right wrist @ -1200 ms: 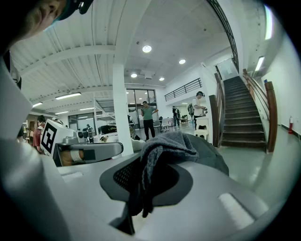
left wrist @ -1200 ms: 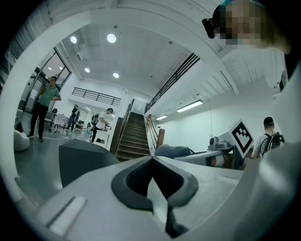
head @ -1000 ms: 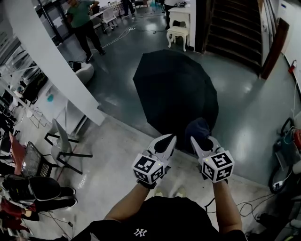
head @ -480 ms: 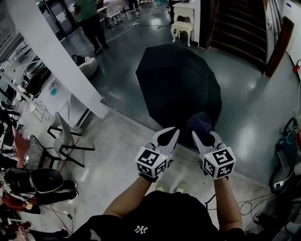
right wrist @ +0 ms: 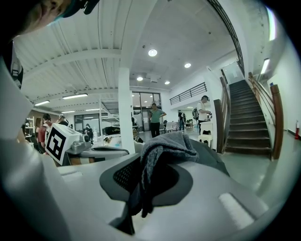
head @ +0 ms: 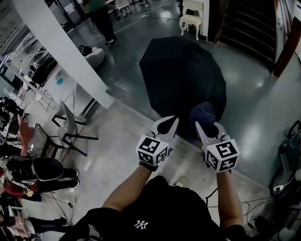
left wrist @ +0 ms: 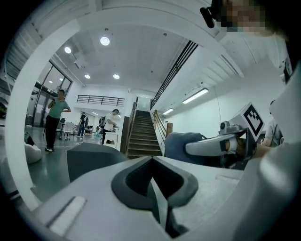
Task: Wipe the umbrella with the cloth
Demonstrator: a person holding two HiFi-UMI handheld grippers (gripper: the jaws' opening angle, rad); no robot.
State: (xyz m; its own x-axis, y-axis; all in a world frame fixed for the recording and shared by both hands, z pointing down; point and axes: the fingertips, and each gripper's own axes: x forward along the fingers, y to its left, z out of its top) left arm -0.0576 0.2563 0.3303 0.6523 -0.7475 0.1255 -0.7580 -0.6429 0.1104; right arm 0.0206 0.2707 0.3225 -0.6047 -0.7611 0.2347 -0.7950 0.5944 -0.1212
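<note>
A large black umbrella [head: 183,80] lies open on the dark floor ahead of me. Its near edge sits just beyond both grippers. My right gripper [head: 203,128] is shut on a dark blue-grey cloth [head: 203,113], which bunches up above its tips and hangs over the umbrella's near rim. In the right gripper view the cloth [right wrist: 164,150] is pinched between the jaws, with the umbrella [right wrist: 214,157] behind it. My left gripper [head: 169,123] is held beside the right one, shut and holding nothing. The left gripper view shows the umbrella [left wrist: 91,157] and the cloth [left wrist: 178,143].
A slanted white pillar [head: 61,52] stands at the left, with chairs [head: 70,132] and clutter beneath it. A white stool [head: 194,21] and a staircase [head: 249,28] lie beyond the umbrella. A person in green [head: 101,14] stands far back. Cables [head: 282,186] lie at the right.
Both grippers have come a little closer to the umbrella's near edge, still side by side. The cloth stays pinched in the right gripper. The person in green has shifted in the background.
</note>
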